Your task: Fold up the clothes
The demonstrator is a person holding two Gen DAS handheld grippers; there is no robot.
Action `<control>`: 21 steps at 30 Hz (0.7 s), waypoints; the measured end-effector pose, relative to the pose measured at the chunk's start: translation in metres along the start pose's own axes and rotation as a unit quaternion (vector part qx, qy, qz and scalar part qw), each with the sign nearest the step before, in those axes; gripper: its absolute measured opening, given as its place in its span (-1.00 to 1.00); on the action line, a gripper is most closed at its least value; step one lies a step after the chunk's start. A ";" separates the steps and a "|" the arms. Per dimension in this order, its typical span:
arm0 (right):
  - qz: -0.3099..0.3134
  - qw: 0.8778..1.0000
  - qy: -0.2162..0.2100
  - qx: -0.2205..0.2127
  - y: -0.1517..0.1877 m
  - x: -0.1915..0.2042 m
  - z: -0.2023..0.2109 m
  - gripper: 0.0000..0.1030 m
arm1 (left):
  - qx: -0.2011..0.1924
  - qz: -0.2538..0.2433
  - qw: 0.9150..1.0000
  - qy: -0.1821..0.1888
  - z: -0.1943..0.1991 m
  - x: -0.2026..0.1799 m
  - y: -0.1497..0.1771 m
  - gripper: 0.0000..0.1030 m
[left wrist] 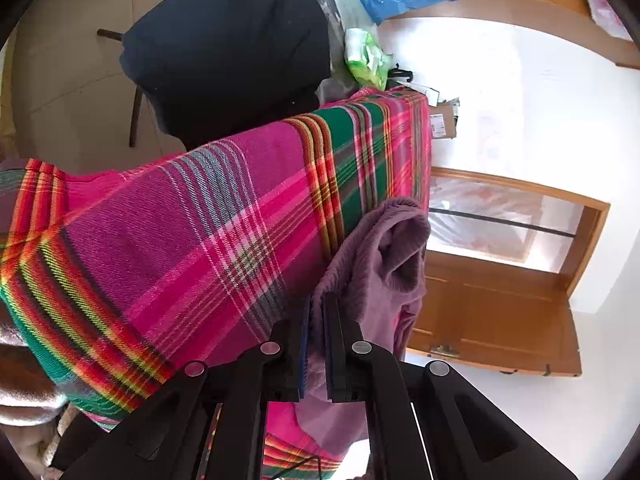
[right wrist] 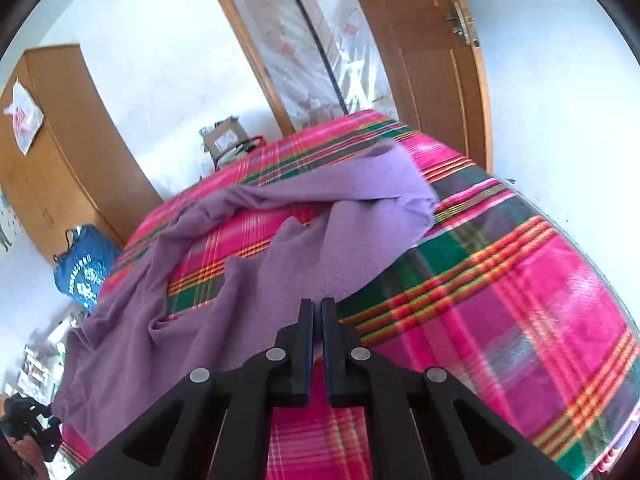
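Left hand-held gripper (left wrist: 317, 312) clamped on ribbed edge of purple garment (left wrist: 384, 256), fabric bunched, lower part hidden behind fingers. Right hand-held gripper (right wrist: 317, 312) pinches same purple garment (right wrist: 280, 248), which sprawls crumpled across pink plaid sheet (right wrist: 520, 300) on bed. Sheet blurred at right edge. Black cloth (left wrist: 228, 60) beyond, shape unclear.

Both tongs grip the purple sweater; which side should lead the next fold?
Probably right: the right tongs face the sweater spread over the plaid cloth; the left tongs hold a bunched edge.
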State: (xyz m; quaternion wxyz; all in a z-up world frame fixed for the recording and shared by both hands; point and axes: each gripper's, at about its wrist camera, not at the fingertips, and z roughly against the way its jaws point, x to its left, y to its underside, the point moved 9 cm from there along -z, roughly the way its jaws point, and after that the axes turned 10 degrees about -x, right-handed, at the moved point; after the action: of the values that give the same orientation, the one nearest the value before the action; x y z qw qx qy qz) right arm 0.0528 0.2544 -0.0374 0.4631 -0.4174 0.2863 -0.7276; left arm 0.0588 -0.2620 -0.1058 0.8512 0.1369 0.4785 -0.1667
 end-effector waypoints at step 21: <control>-0.035 0.998 0.045 -0.006 0.015 -0.051 0.043 -0.93 | -0.037 -0.059 0.998 -0.004 0.026 0.006 0.019 -0.16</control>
State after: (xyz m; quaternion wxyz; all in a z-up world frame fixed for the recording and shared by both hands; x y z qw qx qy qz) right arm 0.1085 0.2931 -0.0458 0.4218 -0.3971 0.2964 -0.7593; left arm 0.0896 -0.2559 -0.0970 0.8464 0.0765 0.4879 -0.1992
